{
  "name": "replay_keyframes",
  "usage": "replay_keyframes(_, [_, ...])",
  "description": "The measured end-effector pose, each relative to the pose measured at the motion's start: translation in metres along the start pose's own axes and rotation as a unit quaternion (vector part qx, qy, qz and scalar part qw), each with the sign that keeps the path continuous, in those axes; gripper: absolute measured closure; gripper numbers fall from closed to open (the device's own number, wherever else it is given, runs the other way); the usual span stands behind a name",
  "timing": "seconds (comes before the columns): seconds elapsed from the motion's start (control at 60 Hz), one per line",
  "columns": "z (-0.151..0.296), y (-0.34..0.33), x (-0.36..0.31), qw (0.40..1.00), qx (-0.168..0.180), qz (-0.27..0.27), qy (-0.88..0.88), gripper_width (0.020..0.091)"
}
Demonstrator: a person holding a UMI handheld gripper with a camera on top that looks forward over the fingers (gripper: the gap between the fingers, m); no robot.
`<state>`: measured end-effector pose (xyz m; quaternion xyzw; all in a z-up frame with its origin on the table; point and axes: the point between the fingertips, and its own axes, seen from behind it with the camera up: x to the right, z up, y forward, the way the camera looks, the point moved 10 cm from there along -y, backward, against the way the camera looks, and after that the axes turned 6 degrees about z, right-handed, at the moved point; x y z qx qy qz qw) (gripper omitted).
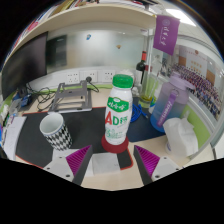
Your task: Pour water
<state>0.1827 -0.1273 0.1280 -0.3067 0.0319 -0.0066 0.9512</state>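
Note:
A white AD drink bottle with a green cap and a red base stands upright on the black mat, just ahead of my fingers and midway between them. To its left a white cup with a dark pattern rests on the same mat. My gripper is open and holds nothing; its two purple pads flank a wide gap in front of the bottle's base.
A light purple pitcher-like container and a white cup stand to the right on a blue mat. Behind the bottle are a metal rack, a dark monitor and desk clutter.

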Motion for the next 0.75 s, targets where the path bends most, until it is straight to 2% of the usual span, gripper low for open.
replay_keyframes(0.067, [-0.004, -0.020, -0.002, 0.999, -0.030, 0.011, 0.010, 0.0258])
replay_keyframes(0.15, [0.002, -0.044, -0.004, 0.999, -0.041, 0.008, 0.018, 0.0259])
replay_keyframes(0.233, [0.018, -0.066, -0.007, 0.999, -0.032, 0.006, 0.025, 0.0263])
replay_keyframes(0.367, [0.047, -0.091, -0.015, 0.998, 0.001, 0.037, 0.058, 0.0264])
replay_keyframes(0.75, [0.069, -0.109, -0.030, 0.997, -0.003, 0.068, 0.038, 0.0287])
